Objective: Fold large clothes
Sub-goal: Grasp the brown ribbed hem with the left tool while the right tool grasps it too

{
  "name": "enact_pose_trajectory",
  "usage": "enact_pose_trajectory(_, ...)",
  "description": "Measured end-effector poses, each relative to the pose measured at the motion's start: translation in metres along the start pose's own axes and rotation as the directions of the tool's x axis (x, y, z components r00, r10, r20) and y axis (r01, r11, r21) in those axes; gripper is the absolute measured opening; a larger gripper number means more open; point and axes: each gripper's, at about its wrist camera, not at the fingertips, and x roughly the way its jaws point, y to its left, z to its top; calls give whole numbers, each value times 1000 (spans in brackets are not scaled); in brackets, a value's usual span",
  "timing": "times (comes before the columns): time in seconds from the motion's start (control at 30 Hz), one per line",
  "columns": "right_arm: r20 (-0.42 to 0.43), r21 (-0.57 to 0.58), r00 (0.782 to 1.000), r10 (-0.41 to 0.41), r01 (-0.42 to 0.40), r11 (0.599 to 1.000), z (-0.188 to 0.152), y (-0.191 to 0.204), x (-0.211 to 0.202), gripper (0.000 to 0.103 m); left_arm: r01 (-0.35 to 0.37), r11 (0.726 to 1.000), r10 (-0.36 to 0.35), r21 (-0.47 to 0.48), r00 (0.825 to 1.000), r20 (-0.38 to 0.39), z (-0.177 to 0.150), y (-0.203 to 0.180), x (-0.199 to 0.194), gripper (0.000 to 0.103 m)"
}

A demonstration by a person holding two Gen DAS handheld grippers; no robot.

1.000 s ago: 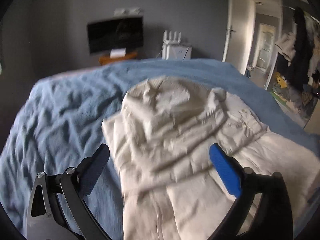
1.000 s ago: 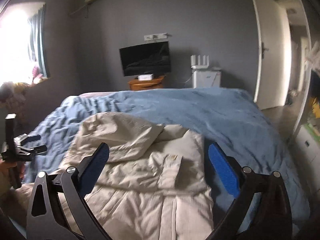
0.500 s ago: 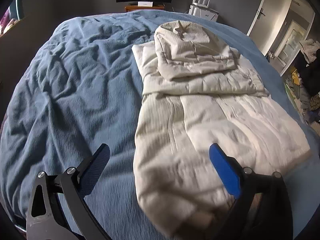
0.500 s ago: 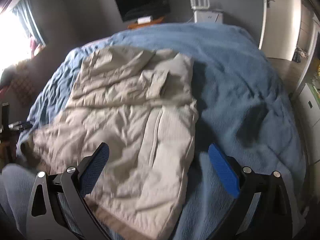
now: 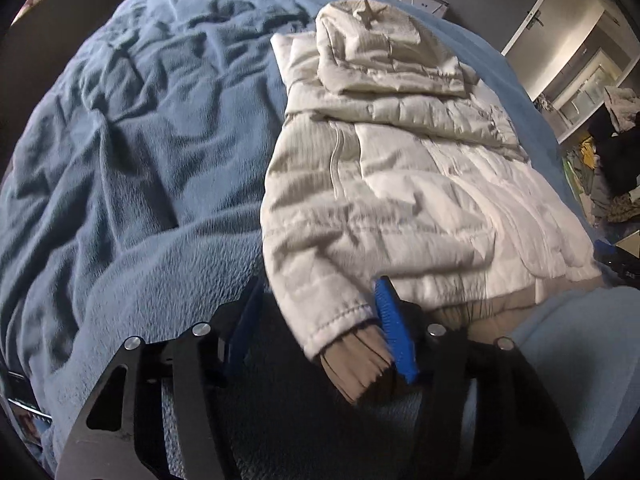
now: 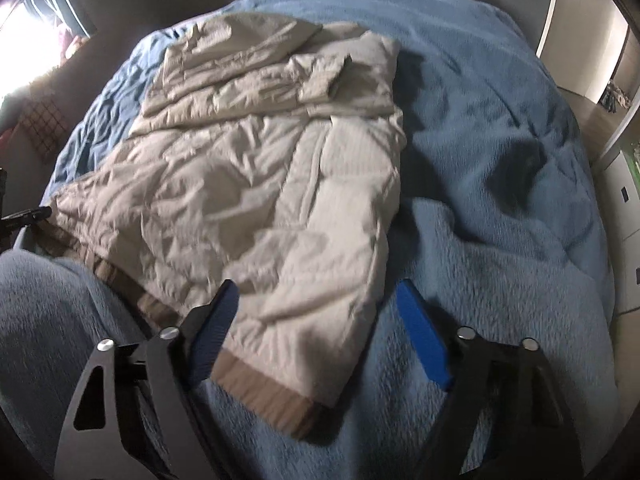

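Cream puffer jacket [image 5: 404,168] flat on blue blanket [image 5: 132,152], hood far, brown hem [image 6: 264,396] near. Left gripper [image 5: 320,328] jaws spread, straddling near-left hem corner, not clenched. Right gripper [image 6: 316,332] jaws spread over near-right hem corner, released. Bare blanket left and right of jacket.

A lived-in home bedroom: a wide bed [image 6: 500,184] under a rumpled blue fleece blanket [image 5: 132,152] fills the room, grey walls behind it, a white door [image 6: 548,8] ajar at right, and heaped clothes [image 5: 612,148] cluttering the floor beyond the bedside.
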Motion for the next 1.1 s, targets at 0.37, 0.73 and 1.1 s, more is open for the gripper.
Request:
enact_pose_trajectory(0.37,-105,-16,992,65,-67,998,-15,8,-2,69,87,995,-87,47,996,-13,-6,-10,-7,50)
enact_pose_trajectory(0.73,-140,58,986,96,-88,994,-7,-4,25,33,166,986,-165,31,986,-30,7,1,16,43)
enact_pose_trajectory(1.1,112,-18,989,101,-99,995,44,2,-26,15,228,972,-232,51,968,93,36,3,-13,28)
